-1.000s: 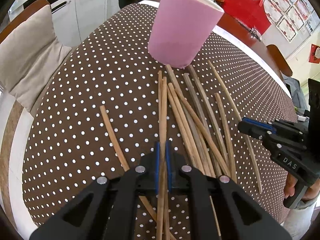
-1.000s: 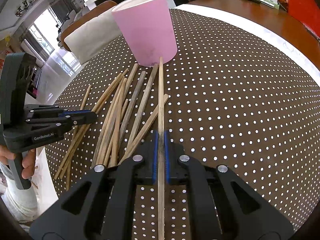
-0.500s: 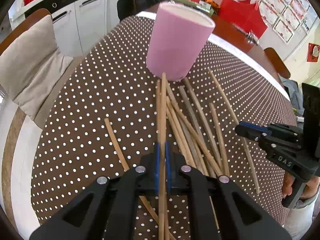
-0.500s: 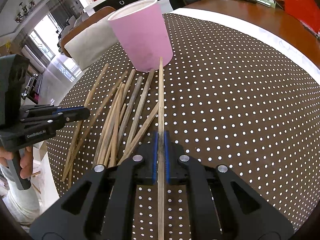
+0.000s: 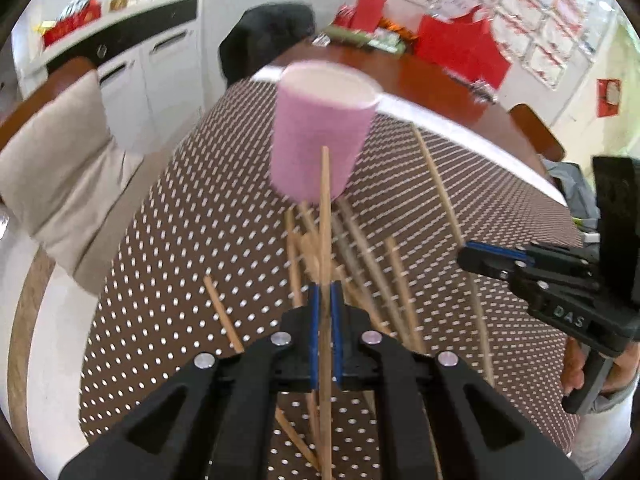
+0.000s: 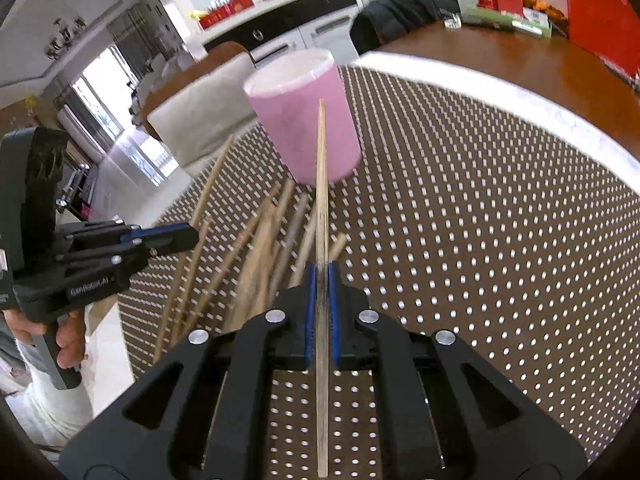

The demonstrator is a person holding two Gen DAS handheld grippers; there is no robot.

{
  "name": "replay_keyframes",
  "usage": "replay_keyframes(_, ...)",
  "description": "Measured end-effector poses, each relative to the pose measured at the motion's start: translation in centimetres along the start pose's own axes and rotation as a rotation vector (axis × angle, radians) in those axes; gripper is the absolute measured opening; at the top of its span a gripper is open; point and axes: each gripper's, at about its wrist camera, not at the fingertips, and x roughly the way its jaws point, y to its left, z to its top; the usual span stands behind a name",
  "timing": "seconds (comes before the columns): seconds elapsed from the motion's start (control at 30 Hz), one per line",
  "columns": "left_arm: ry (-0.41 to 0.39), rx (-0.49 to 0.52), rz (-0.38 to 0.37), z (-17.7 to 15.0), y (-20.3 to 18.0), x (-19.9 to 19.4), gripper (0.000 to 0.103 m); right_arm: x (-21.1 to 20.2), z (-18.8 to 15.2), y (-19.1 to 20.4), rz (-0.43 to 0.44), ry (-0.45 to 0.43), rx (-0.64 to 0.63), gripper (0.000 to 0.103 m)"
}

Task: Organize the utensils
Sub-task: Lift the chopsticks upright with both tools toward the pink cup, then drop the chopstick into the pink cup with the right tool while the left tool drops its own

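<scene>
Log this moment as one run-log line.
left gripper: shut on chopstick | right gripper: shut on chopstick | pink cup: upright, empty | loose chopsticks: on tablecloth

"DAS" stood in pale letters on the side of the right gripper [image 5: 476, 254], seen from the left wrist. "GenRobot.AI" stood on the side of the left gripper [image 6: 188, 236], below its fingers. The wall sheets [image 5: 516, 12] behind were too blurred to read.

A pink cup [image 5: 320, 136] stands on a brown tablecloth with white polka dots [image 5: 192, 248]. Tan wooden chopsticks [image 6: 256, 248] lie on it. Black grippers carry blue pads [image 6: 310, 312]. Beige cushion [image 5: 60, 160].
</scene>
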Motion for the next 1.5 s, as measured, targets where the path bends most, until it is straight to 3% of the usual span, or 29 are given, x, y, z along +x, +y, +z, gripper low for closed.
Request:
replay_keyframes(0.2,-0.104,0.055,-0.044,1.8,-2.4,-3.4,0.006,-2.9,2.3,0.8,0.047,-0.1,-0.007,0.006)
replay_keyframes(0.47,-0.406,0.036,-0.065,7.1,-3.6,-6.7,0.006,-4.6,7.4,2.7,0.05,-0.291,-0.025,0.007)
replay_keyframes(0.57,-0.525,0.025,-0.035,8.6,-3.9,-7.7,0.006,-4.9,9.3,4.0,0.01,-0.394,-0.06,0.007)
replay_keyframes(0.63,-0.594,0.019,-0.023,9.5,-4.0,-8.2,0.006,-5.1,10.7,4.3,0.029,-0.447,-0.054,0.007)
replay_keyframes(0.93,-0.823,-0.04,0.029,13.2,-3.0,-7.8,0.006,-4.3,15.0,4.5,0.015,-0.625,-0.057,0.007)
replay_keyframes(1.2,-0.899,-0.073,0.065,14.1,-1.9,-4.4,0.006,-2.5,15.3,2.6,0.005,-0.755,-0.006,0.007)
replay_keyframes(1.5,-0.829,-0.041,0.099,13.0,-1.7,-1.5,0.006,-0.2,14.2,1.8,-0.01,-0.712,-0.024,0.007)
